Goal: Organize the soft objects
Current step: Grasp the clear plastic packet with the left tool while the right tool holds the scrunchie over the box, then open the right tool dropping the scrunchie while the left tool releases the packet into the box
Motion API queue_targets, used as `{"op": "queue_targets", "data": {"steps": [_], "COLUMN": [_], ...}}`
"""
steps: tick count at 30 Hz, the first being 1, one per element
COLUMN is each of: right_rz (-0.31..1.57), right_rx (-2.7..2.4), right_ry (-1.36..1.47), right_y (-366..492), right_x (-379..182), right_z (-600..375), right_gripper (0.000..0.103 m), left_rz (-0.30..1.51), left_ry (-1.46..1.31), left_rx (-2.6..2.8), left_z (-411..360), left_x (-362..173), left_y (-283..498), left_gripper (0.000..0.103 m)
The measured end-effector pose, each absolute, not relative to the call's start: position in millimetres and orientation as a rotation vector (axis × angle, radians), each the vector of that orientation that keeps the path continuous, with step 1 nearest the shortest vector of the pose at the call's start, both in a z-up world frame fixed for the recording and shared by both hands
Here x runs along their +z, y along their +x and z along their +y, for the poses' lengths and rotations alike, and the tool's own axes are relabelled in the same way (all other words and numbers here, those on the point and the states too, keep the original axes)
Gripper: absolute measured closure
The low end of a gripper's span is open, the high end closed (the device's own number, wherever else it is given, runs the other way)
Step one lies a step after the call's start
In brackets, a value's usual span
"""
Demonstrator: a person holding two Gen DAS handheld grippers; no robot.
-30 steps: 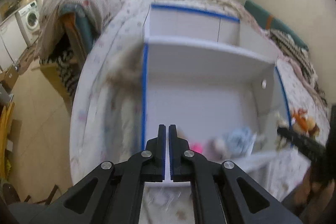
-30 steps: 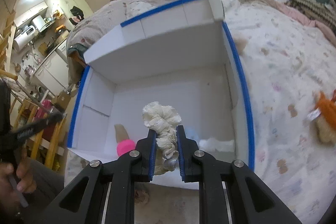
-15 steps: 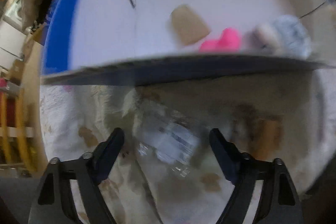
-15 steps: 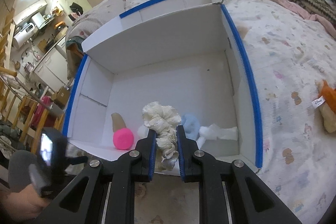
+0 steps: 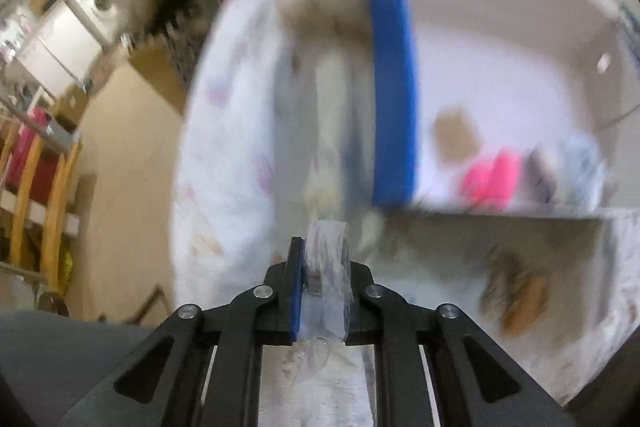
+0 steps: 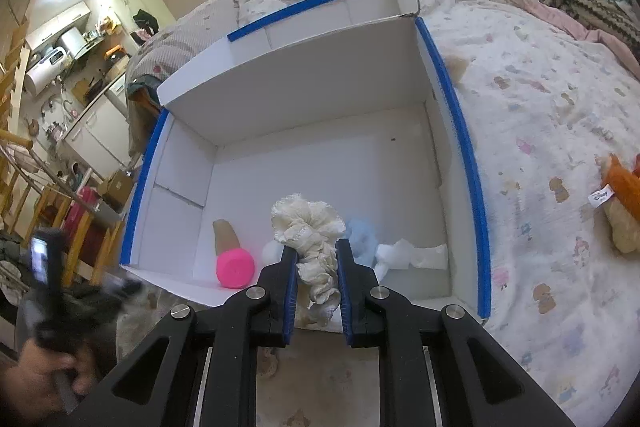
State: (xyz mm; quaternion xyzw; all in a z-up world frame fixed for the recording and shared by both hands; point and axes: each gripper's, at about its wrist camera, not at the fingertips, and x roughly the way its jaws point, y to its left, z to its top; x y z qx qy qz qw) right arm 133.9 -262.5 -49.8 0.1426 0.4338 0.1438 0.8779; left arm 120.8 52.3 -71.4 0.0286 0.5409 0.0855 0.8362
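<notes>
My left gripper (image 5: 322, 243) is closing its jaws on a clear plastic packet (image 5: 326, 271), and the pads press it from both sides. It hangs just above the printed bedspread (image 5: 232, 147), in front of the left corner of the white box with blue rims (image 5: 392, 87). My right gripper (image 6: 317, 247) is shut on a cream ruffled scrunchie (image 6: 308, 223) over the box's (image 6: 460, 131) near wall. Inside the box lie a pink ice-cream toy (image 6: 234, 267), a pale blue soft thing (image 6: 362, 239) and a white cloth (image 6: 412, 255).
An orange and tan plush (image 6: 622, 203) lies on the bedspread to the right of the box. A tan fuzzy thing (image 5: 332, 3) sits against the box's outer left wall. A person's hand (image 6: 44, 375) holds the left gripper at the lower left. Bed edge and floor (image 5: 128, 147) lie to the left.
The left gripper dropped to the bedspread before the box, opened wide over the clear packet, then closed on it. The right gripper kept still with the scrunchie.
</notes>
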Motion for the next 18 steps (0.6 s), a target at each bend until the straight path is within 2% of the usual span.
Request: {"op": "queue_targets", "data": {"steps": [4, 7, 11, 18], "right_rz": [0.896, 0.893, 0.893, 0.911], "right_rx": [0.287, 0.281, 0.265, 0.248], "right_ry": [0.317, 0.318, 0.303, 0.342], "right_y": [137, 138, 140, 153], "right_x": [-50, -50, -52, -60], "right_z": [-266, -266, -265, -274], "right_gripper": [0.084, 0.084, 0.084, 0.084], "left_rz": [0.948, 0.911, 0.9, 0.961], "left_ry": [0.057, 0.057, 0.069, 0.083], "left_rx": [0.173, 0.117, 0.077, 0.053], "left_z": [44, 34, 11, -23], "left_x": [-6, 16, 21, -5], "left_y": [115, 127, 148, 193], "left_gripper": [0.091, 0.091, 0.091, 0.091]}}
